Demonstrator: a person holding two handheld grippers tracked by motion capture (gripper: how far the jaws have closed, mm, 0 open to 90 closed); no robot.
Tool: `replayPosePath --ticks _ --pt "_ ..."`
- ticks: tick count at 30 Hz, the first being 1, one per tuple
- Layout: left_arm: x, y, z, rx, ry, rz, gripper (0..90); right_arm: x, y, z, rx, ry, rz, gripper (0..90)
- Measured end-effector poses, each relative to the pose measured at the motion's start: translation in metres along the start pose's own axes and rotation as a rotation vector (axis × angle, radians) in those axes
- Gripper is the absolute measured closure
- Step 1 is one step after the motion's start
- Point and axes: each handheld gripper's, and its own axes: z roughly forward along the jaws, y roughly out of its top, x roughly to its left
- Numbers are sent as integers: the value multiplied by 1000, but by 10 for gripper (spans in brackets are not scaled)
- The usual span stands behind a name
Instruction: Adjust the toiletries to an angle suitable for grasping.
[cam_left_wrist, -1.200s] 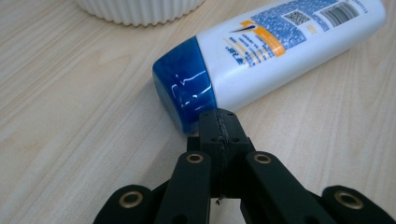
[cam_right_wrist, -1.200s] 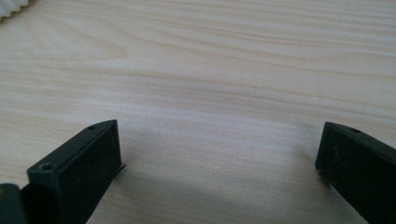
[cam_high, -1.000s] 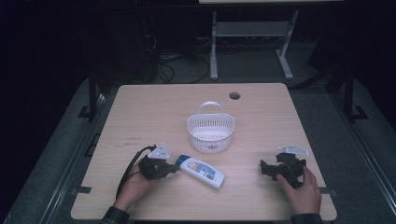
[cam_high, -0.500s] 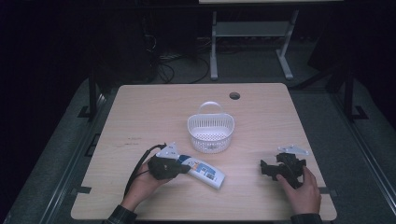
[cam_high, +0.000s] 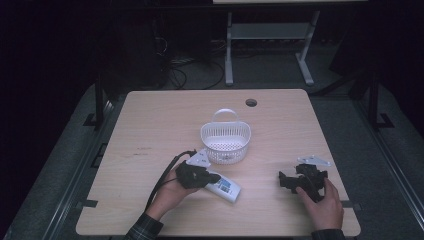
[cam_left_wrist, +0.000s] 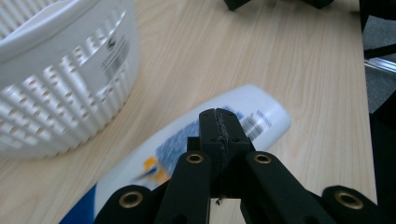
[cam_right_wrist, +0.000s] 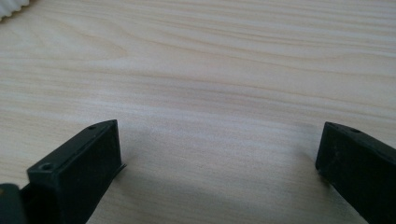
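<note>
**Left hand-held gripper over the bottle**

While my left hand-held gripper (cam_high: 212, 178) sits over the white bottle (cam_high: 224, 187), its two jaws are pressed tight together with nothing between them. From high up I see the bottle lying flat on the surface (cam_high: 150, 125), just in front of the white basket (cam_high: 225, 143). My left gripper view shows much more: the closed jaw tips are above the bottle's (cam_left_wrist: 187, 144) blue and orange label, and the basket's (cam_left_wrist: 65, 74) wall of little holes is close by, with a small sticker on it. I cannot tell if the tips touch the bottle.

My right hand-held gripper (cam_high: 287, 181) rests on the surface, well apart from the bottle. Its own view shows both jaws spread wide, with bare pale wood between them.

One second ago my left hand-held gripper was beside the bottle's end. It has moved over the bottle. My right hand has not moved.

The surface is light wood with a round hole (cam_high: 251, 102) near the far edge. The room behind is dark, with a grey metal frame (cam_high: 270, 40) and some cables on the floor.
</note>
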Motion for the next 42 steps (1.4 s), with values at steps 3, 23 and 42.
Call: replayPosePath --ticks 3,23,42 --pt "-1 7 8 -7 -12 7 899 0 0 0 0 0 0 0" --pt "-12 32 65 26 -49 19 899 0 0 0 0 1 -1 0" --pt "-16 31 77 77 -72 16 899 0 0 0 0 3 -4 0"
